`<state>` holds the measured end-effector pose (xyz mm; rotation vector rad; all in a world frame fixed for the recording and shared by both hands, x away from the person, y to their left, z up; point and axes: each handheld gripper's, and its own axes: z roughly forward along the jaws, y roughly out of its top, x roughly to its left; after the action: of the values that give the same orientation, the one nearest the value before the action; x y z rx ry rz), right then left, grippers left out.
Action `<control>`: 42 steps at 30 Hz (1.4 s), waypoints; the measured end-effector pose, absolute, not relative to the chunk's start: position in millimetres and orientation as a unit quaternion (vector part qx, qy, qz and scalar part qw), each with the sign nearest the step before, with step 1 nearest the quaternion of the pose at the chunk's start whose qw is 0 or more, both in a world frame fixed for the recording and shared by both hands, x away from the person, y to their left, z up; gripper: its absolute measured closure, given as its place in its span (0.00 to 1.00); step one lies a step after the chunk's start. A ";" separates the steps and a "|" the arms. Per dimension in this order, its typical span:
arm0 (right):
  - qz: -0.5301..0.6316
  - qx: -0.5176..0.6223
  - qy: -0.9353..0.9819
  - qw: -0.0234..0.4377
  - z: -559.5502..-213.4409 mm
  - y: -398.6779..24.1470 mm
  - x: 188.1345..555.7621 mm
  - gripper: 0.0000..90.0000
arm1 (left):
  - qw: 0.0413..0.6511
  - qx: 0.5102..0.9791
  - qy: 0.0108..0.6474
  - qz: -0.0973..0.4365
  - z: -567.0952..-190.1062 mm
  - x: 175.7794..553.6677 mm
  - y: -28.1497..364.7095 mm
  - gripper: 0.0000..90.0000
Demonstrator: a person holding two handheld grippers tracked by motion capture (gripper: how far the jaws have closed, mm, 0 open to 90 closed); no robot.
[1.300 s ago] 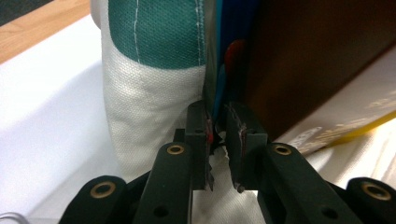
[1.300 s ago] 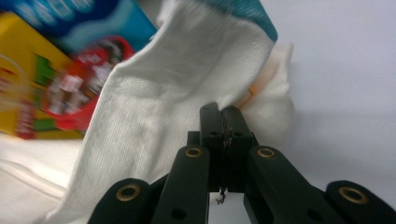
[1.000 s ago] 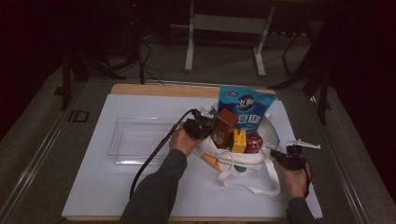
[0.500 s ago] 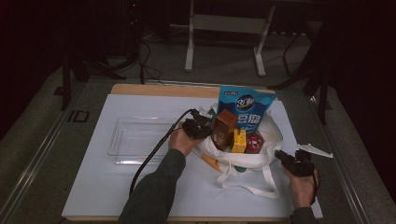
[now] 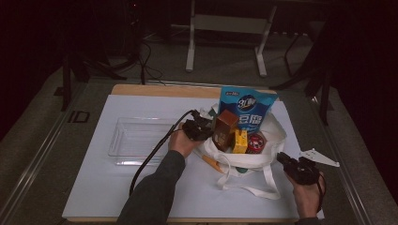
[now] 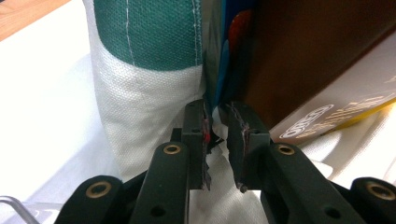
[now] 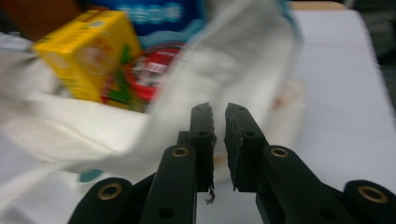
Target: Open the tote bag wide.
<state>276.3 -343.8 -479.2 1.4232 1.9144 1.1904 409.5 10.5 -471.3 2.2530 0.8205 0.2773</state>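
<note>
2 left fingers (image 6: 245,135) pinching bag rim (image 6: 215,116).

Our right gripper (image 5: 285,160) has drawn away from the white tote bag (image 5: 263,159), sliding from just beside the bag's near right edge out toward the table's right side and closer to us. Its jaws have just been opening to a narrow gap, with nothing between them, so the bag's strap (image 5: 267,180) we were next to now lies free beside the bag.
</note>
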 end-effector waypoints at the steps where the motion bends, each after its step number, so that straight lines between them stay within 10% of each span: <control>1: 0.434 0.519 0.698 0.236 -479.2 -343.8 276.3 0.90 | 0.356 0.872 0.318 0.107 -471.3 409.5 10.5 0.86; 42: 0.394 0.520 0.737 0.178 -522.4 -321.8 300.7 0.98 | 0.374 0.888 0.229 0.138 -440.5 381.6 21.4 0.74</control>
<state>300.7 -321.8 -522.4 1.4719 2.0839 1.1151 381.6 21.4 -440.5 2.2748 0.5867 0.3538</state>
